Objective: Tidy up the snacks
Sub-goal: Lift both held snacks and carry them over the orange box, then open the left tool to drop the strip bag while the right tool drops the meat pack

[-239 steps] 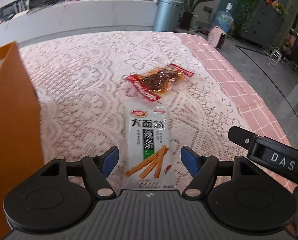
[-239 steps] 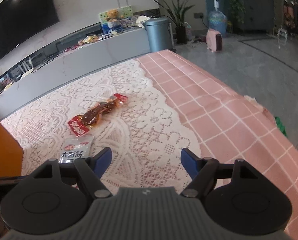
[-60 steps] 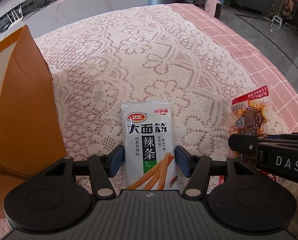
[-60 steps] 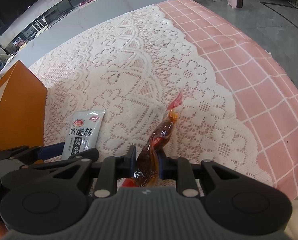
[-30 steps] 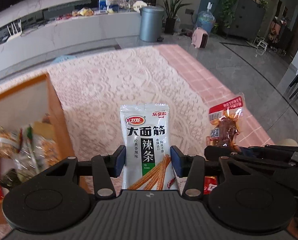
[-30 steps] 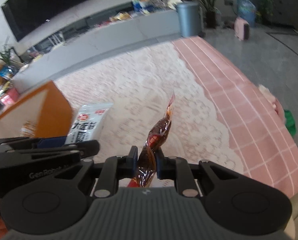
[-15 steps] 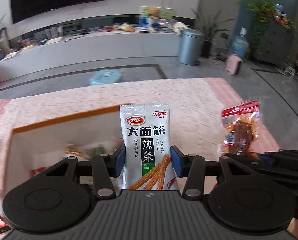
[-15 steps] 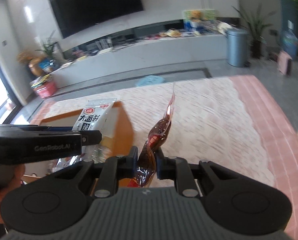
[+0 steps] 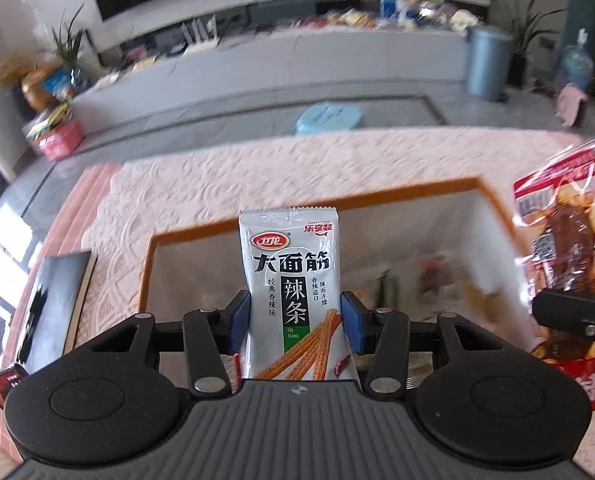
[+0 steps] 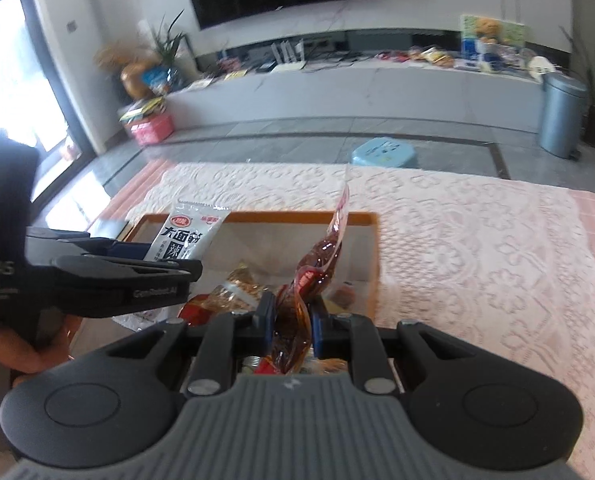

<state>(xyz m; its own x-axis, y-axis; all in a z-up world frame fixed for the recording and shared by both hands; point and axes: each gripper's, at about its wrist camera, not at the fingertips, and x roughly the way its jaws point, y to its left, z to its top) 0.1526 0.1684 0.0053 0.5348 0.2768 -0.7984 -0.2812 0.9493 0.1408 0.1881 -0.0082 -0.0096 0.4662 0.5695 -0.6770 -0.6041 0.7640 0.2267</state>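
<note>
My left gripper [image 9: 295, 322] is shut on a white latiao snack packet [image 9: 293, 280], which stands upright between the blue pads. It hangs above the open orange box [image 9: 317, 198], whose white inside holds several blurred snacks. My right gripper [image 10: 291, 326] is shut on a clear red packet of dark braised meat [image 10: 317, 264], also over the orange box [image 10: 257, 216]. In the right wrist view the left gripper [image 10: 153, 270] and white packet [image 10: 189, 236] sit to the left. The meat packet [image 9: 565, 232] shows at the right edge of the left wrist view.
A lace cloth [image 10: 477, 248] covers the pink checked table. A dark flat book or tablet [image 9: 53, 300] lies left of the box. A hand [image 10: 21, 356] holds the left gripper. Beyond the table are a blue stool [image 10: 383, 152] and a grey bin [image 10: 561, 114].
Both grippers have swung left with their packets, from over the lace cloth to above the open orange box. The box's inside has come into view under both packets.
</note>
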